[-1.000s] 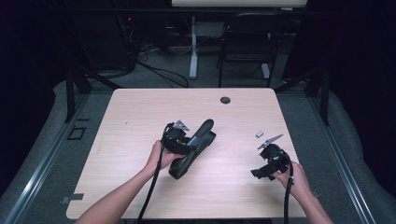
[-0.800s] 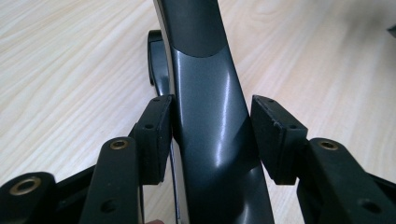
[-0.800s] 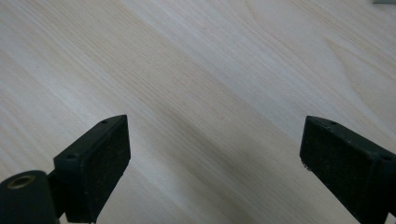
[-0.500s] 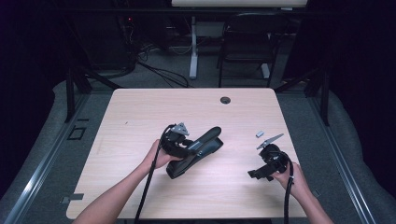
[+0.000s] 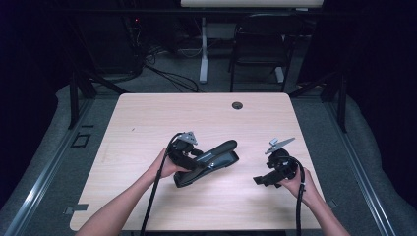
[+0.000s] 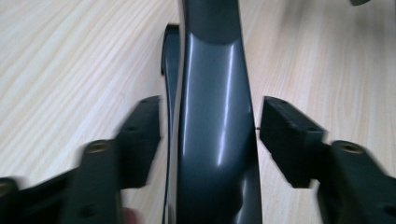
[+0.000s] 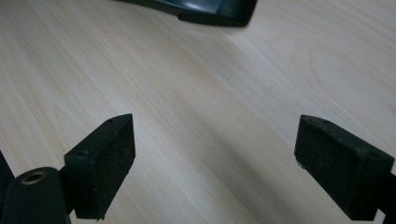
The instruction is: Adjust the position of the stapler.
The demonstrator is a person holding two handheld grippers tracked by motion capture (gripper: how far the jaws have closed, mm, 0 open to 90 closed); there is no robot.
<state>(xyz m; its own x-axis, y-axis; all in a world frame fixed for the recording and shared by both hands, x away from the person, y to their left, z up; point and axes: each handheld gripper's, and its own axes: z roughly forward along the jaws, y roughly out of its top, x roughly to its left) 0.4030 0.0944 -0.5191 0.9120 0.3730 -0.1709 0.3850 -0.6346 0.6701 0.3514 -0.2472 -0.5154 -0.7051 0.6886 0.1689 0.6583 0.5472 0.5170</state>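
A long dark grey stapler [image 5: 216, 158] lies on the pale wooden table [image 5: 147, 123], its far end pointing right. My left gripper [image 5: 199, 161] reaches over its near half. In the left gripper view the stapler's glossy arm [image 6: 215, 116] runs up between the pads [image 6: 140, 135], which stand just off its sides; the jaws have just been opening around it. My right gripper [image 5: 259, 180] rests low over the table at the right, pointing left. It [image 7: 215, 163] is open wide over bare wood, and the stapler's end [image 7: 215, 11] lies ahead of it.
A round cable hole [image 5: 237, 105] sits near the table's far edge. Behind the table stand a black chair [image 5: 260, 44] and a white desk leg [image 5: 203, 54] among floor cables. Bare tabletop stretches to the left and far side.
The stapler has swung from pointing up-right to lying flatter, its far end more to the right. The right gripper has shifted slightly; the left hand has stayed put.
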